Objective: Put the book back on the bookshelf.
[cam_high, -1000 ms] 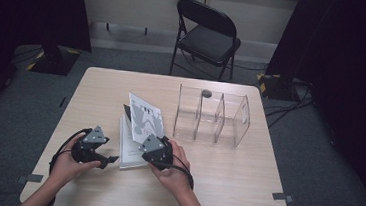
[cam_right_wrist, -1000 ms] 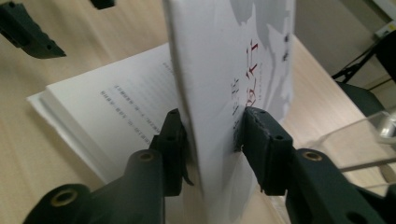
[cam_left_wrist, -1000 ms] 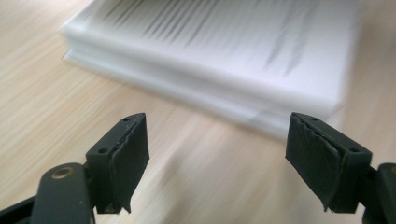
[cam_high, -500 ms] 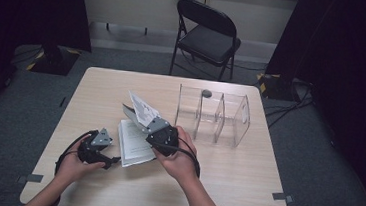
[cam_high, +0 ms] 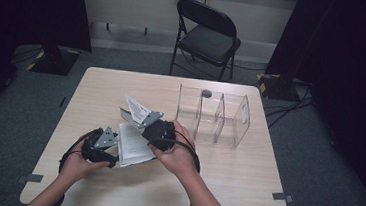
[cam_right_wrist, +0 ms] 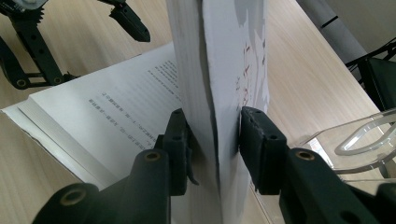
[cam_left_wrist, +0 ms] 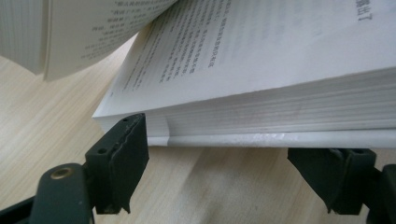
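Nearest the person, the left gripper [cam_high: 98, 146] rests low at the left edge of an open book [cam_high: 135, 141], which lies on the pale wooden tabletop [cam_high: 224, 182] left of centre. In the left gripper view its two fingers [cam_left_wrist: 122, 154] stand well apart at either end of the book's lower edge, with the thick block of pages and the white cover just beyond them; they are open and press on nothing. Just beyond and to the right, the right gripper [cam_high: 155, 126] holds up the front cover together with a sheaf of pages [cam_right_wrist: 212, 93], raised upright from the rest of the book. In the right gripper view its fingers [cam_right_wrist: 177, 140] are clamped on that sheaf from both sides, with printed pages lying flat to the left below. Farther back on the right half of the tabletop stands a clear acrylic rack [cam_high: 215, 117] with upright dividers, apart from the book. Beyond the tabletop a black folding chair [cam_high: 206, 40] stands on the grey floor.
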A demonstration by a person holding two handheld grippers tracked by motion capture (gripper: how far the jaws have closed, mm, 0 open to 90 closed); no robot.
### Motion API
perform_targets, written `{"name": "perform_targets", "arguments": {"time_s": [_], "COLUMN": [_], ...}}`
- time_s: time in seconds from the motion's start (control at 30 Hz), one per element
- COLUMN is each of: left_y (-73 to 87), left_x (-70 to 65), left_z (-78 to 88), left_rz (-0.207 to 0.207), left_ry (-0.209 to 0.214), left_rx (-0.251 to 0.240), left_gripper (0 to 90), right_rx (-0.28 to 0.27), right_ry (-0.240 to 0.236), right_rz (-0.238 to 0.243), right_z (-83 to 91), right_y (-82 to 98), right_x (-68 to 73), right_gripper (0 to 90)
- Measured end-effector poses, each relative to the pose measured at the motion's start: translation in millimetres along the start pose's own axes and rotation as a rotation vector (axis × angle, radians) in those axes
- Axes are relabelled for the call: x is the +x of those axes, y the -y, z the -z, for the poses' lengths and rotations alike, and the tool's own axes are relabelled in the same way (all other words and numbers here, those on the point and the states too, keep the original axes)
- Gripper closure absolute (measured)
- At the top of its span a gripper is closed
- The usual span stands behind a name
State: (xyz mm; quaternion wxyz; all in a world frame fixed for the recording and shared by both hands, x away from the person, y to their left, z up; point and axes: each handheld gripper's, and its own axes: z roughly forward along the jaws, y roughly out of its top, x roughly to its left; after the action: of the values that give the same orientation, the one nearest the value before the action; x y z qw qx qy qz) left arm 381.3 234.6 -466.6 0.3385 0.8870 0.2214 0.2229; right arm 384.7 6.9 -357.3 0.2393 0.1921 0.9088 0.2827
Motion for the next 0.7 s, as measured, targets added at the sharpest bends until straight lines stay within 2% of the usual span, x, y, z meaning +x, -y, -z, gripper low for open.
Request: {"name": "perform_targets", "arguments": {"time_s": [0.07, 0.2, 0.23, 0.37, 0.5, 0.57, 0.6, 0.63, 0.7], "left_y": [-0.8, -8.7, -11.5, -15.7, -19.6, -21.0, -21.5, -22.3, -23.8], "left_x": [-1.2, -7.6, -9.2, -9.0, -10.8, -10.9, -12.3, -13.5, -13.9], "left_z": [-0.5, 1.5, 2.7, 2.9, 5.4, 6.9, 7.7, 8.5, 10.3], "left_rz": [0.004, -0.047, -0.079, -0.098, -0.165, -0.179, -0.197, -0.221, -0.233], "left_ry": [0.006, 0.033, 0.021, 0.019, -0.002, 0.033, 0.026, 0.017, 0.018], "left_rx": [-0.017, -0.057, -0.042, -0.048, -0.065, -0.075, -0.086, -0.081, -0.082], "left_gripper": [20.0, 19.6, 19.2, 18.1, 17.9, 25.6, 30.5, 33.6, 36.8], "right_rx": [0.007, 0.016, 0.024, 0.035, 0.05, 0.062, 0.066, 0.074, 0.082], "right_ry": [-0.006, -0.014, -0.016, -0.015, -0.032, -0.032, -0.036, -0.039, -0.048], "right_rz": [-0.004, 0.0, 0.002, 0.02, 0.027, 0.037, 0.052, 0.042, 0.058], "right_z": [0.0, 0.8, 1.0, 1.2, 1.4, 1.3, 0.8, 1.0, -0.1], "right_y": [-1.6, -5.9, -7.6, -10.9, -13.8, -16.0, -17.2, -18.0, -20.3], "right_x": [-0.6, -2.0, -2.4, -3.3, -5.9, -5.1, -5.5, -4.5, -4.5], "right_gripper": [64.4, 64.3, 64.3, 64.3, 64.1, 63.9, 63.7, 63.5, 62.9]}}
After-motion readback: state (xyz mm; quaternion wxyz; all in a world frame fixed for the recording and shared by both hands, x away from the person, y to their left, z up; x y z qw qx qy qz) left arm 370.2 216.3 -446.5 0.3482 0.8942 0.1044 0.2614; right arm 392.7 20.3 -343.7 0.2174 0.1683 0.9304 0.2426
